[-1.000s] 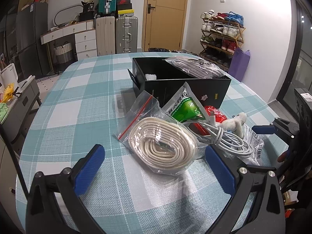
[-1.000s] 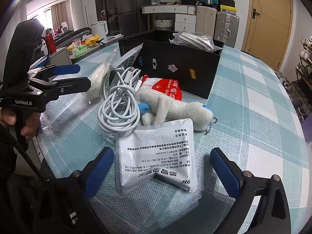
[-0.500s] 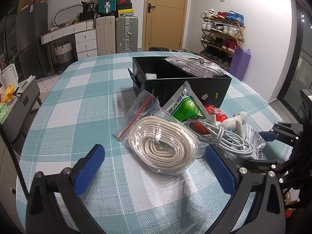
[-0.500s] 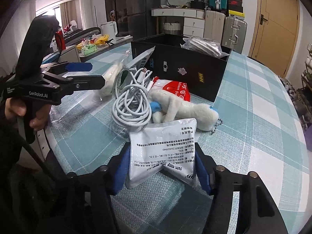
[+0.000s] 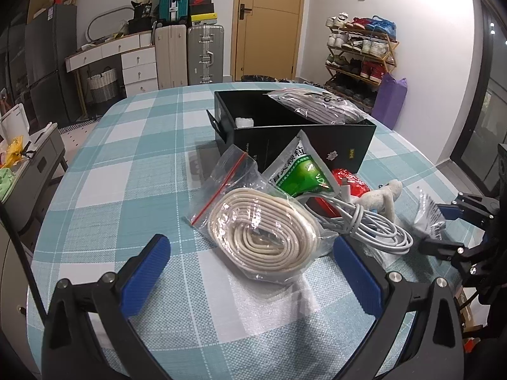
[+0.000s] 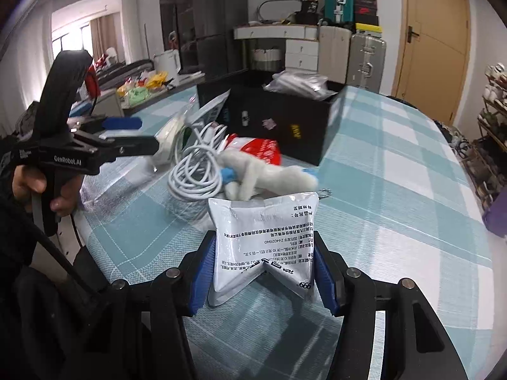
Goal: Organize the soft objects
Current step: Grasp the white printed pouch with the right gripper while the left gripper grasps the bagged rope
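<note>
My right gripper point(image 6: 262, 277) is shut on a silver printed pouch point(image 6: 264, 237) and holds it tilted up off the table; it also shows in the left wrist view point(image 5: 427, 218). My left gripper point(image 5: 250, 272) is open and empty just before a clear bag of cream rope point(image 5: 263, 240). Behind that lie a green-and-white sachet point(image 5: 301, 171), a white cable coil point(image 5: 374, 224), a red packet point(image 5: 348, 180) and a white plush toy point(image 5: 383, 196). A black box point(image 5: 285, 133) holds a bagged striped cloth point(image 5: 320, 107).
The table point(image 5: 126, 190) has a teal checked cloth. Its right edge is close to the right gripper. Suitcases, drawers and a shoe rack stand beyond the table. The left gripper shows in the right wrist view point(image 6: 123, 133).
My right gripper closed on the silver pouch and lifted it up off the table. My left gripper has stayed where it was, open.
</note>
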